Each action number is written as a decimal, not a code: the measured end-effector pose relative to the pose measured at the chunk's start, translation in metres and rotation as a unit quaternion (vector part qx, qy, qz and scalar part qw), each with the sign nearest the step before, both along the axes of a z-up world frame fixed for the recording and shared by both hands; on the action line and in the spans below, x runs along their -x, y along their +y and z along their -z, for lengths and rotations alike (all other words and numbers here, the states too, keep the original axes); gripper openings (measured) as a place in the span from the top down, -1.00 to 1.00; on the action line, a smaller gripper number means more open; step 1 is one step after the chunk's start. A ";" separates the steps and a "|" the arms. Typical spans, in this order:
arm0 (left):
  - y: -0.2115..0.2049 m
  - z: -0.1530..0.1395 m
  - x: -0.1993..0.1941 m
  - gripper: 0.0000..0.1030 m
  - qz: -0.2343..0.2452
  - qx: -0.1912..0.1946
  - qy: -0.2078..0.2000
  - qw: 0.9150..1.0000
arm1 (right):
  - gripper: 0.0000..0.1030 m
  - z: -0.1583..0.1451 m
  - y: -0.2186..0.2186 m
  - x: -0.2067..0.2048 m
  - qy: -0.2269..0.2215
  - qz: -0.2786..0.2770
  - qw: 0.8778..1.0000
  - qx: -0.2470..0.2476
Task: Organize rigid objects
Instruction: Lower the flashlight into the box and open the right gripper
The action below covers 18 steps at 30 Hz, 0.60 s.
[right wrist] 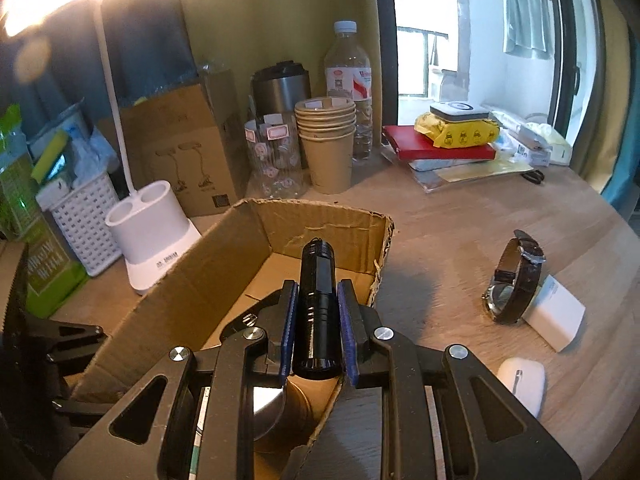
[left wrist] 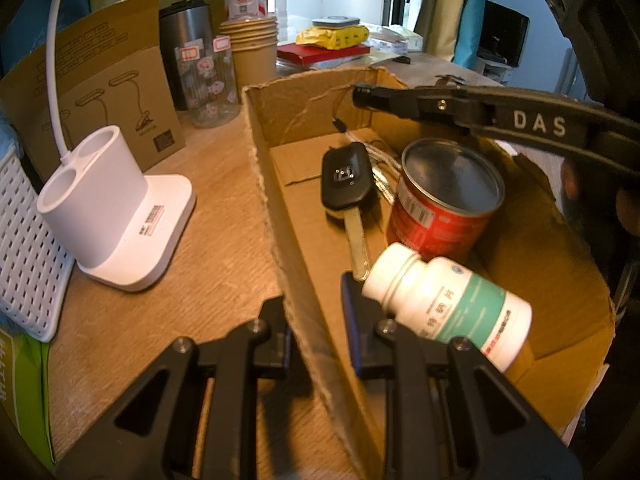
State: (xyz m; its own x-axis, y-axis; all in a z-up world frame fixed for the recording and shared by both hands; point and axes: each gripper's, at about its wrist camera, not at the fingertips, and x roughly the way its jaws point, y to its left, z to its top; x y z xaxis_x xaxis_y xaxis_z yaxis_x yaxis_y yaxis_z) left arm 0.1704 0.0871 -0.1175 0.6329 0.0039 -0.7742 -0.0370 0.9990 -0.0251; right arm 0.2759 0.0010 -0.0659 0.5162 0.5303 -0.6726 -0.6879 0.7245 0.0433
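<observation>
The right claw (right wrist: 318,320) clamps a black flashlight (right wrist: 316,300) above the cardboard box (right wrist: 224,264); the left claw (left wrist: 316,332) pinches the box's wall.

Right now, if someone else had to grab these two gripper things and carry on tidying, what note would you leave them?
Left gripper: shut on the near wall of the cardboard box, steadying it.
Right gripper: shut on a black flashlight, held above the box.
Already in the box: car key, red can, white pill bottle.
Still on the table: wristwatch, white power bank, white earbud case.
Next: probably lower and release the flashlight into the box, then fetch the rest.
</observation>
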 end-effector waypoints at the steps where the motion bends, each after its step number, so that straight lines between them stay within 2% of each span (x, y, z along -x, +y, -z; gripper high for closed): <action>1: 0.000 0.000 0.000 0.58 0.000 0.000 0.000 1.000 | 0.58 0.000 0.001 0.001 -0.002 0.000 1.000 0.003; 9: 0.000 0.000 0.000 0.58 -0.001 0.000 0.000 1.000 | 0.35 -0.002 0.001 0.002 0.007 -0.003 1.000 -0.004; 14: -0.001 0.001 -0.001 0.58 -0.001 0.000 0.000 1.000 | 0.27 -0.005 -0.002 0.007 0.010 -0.008 1.000 -0.016; 18: -0.002 0.001 -0.001 0.58 -0.001 0.001 0.000 1.000 | 0.12 -0.014 -0.012 0.013 0.000 -0.002 0.999 -0.033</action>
State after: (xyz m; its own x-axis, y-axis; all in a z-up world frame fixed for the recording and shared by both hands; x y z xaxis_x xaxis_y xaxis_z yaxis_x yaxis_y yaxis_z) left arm 0.1715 0.0854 -0.1189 0.6325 0.0039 -0.7746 -0.0387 0.9989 -0.0266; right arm 0.2625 -0.0110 -0.0524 0.5145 0.5754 -0.6358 -0.6906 0.7175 0.0905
